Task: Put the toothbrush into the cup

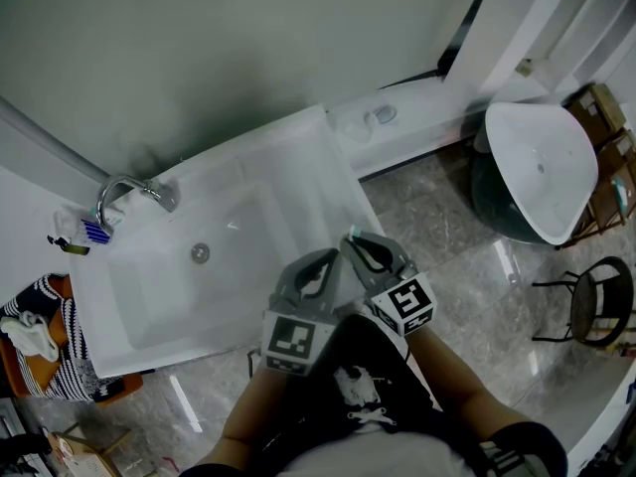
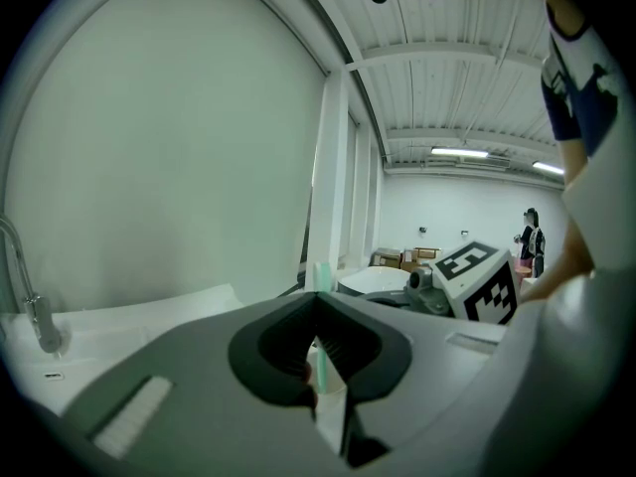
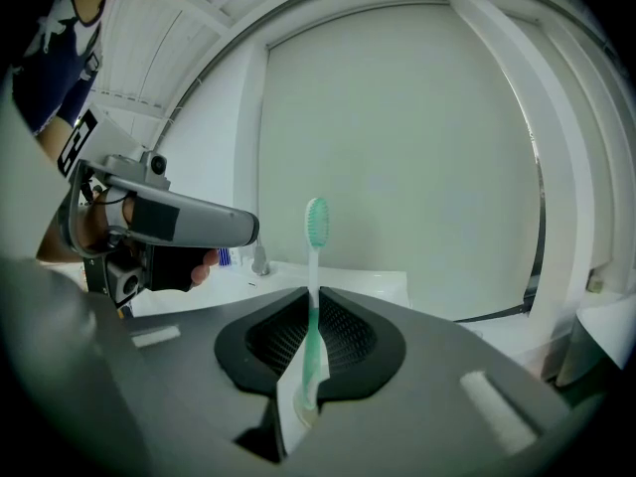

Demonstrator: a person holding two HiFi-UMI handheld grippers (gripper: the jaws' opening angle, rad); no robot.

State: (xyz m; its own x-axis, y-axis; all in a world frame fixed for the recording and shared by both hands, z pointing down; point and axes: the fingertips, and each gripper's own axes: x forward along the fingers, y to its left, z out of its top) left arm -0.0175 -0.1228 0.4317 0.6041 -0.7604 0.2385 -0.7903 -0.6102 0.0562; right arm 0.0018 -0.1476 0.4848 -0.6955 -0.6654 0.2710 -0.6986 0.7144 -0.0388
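My right gripper [image 3: 313,296] is shut on a green and white toothbrush [image 3: 314,266], which stands up between the pads with its bristle head well past the tips. The left gripper [image 2: 318,301] has its pads together with nothing gripped; the toothbrush [image 2: 320,274] shows beyond them. In the head view both grippers sit side by side over the sink's front right corner, close to my body, with the left gripper [image 1: 333,258] and the right gripper [image 1: 353,241] nearly touching at the tips. A small clear round object [image 1: 383,115], possibly the cup, stands on the white ledge behind the sink.
The white sink [image 1: 298,137] has a chrome faucet [image 1: 124,192] at its far left with a blue item [image 1: 94,232] beside it. A large white basin [image 1: 542,167] and a dark chair [image 1: 601,301] stand on the floor to the right. A basket of striped cloth [image 1: 40,326] stands left.
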